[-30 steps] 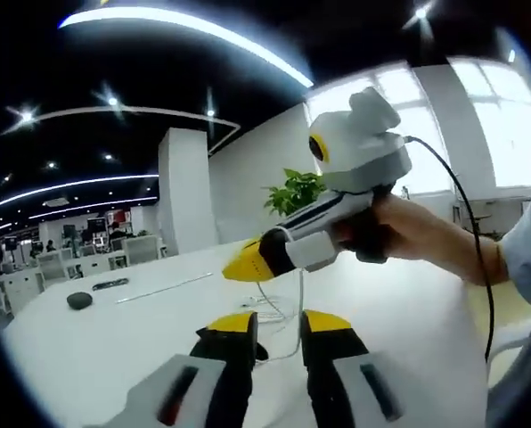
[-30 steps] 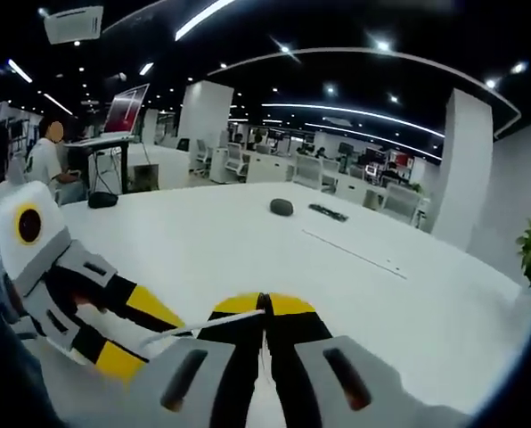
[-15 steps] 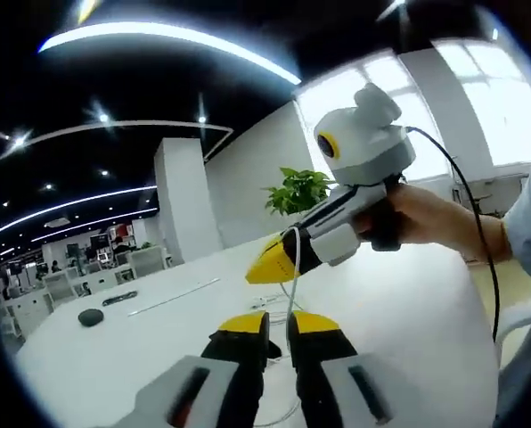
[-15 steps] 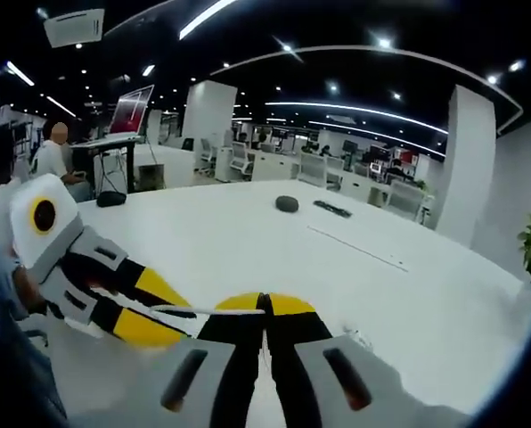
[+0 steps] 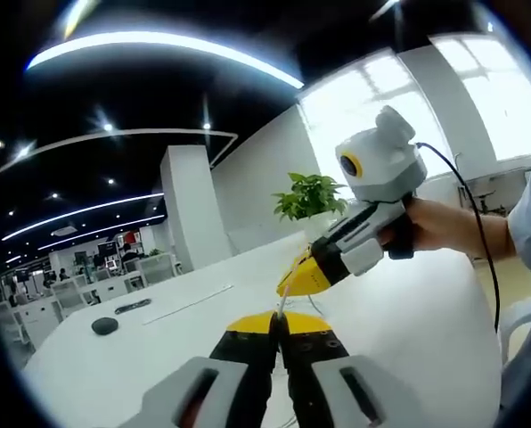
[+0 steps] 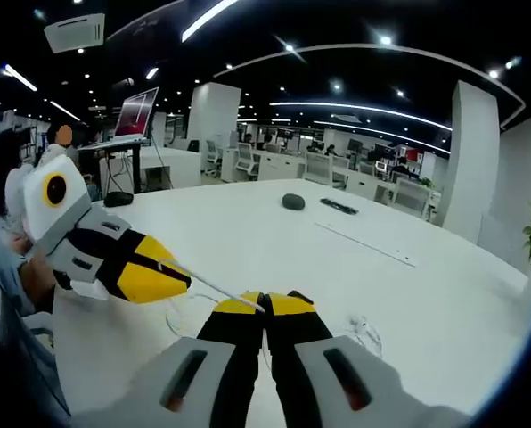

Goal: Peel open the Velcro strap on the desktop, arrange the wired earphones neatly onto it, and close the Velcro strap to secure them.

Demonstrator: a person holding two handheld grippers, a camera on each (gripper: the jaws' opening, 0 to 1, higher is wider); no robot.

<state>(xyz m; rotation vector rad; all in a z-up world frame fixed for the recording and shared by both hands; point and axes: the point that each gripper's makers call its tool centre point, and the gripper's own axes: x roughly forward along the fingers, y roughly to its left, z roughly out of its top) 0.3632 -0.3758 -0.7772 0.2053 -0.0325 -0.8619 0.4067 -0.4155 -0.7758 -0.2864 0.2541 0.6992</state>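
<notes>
The white earphone cable (image 6: 214, 286) runs taut through the air between my two grippers. My left gripper (image 5: 277, 321) is shut on one part of it, and the cable (image 5: 286, 294) rises from its tips to the right gripper's yellow nose (image 5: 306, 275), held by a hand. My right gripper (image 6: 265, 305) is shut on the cable too, with the left gripper (image 6: 163, 267) close by on the left. Slack loops (image 6: 187, 319) and the earbuds (image 6: 363, 328) lie on the white table (image 6: 248, 241). A flat black strip (image 6: 340, 208) lies far across the table.
A round black object (image 6: 292, 201) sits beside the strip, also seen as a round black object (image 5: 105, 325) next to the strip (image 5: 132, 307). A thin long line (image 6: 363, 242) crosses the tabletop. A potted plant (image 5: 310, 194) stands behind. A person (image 6: 20, 183) sits at a far desk.
My left gripper's jaws went from open to shut on the cable. The two grippers drew apart, and the cable between them pulled straight. The right gripper stayed shut.
</notes>
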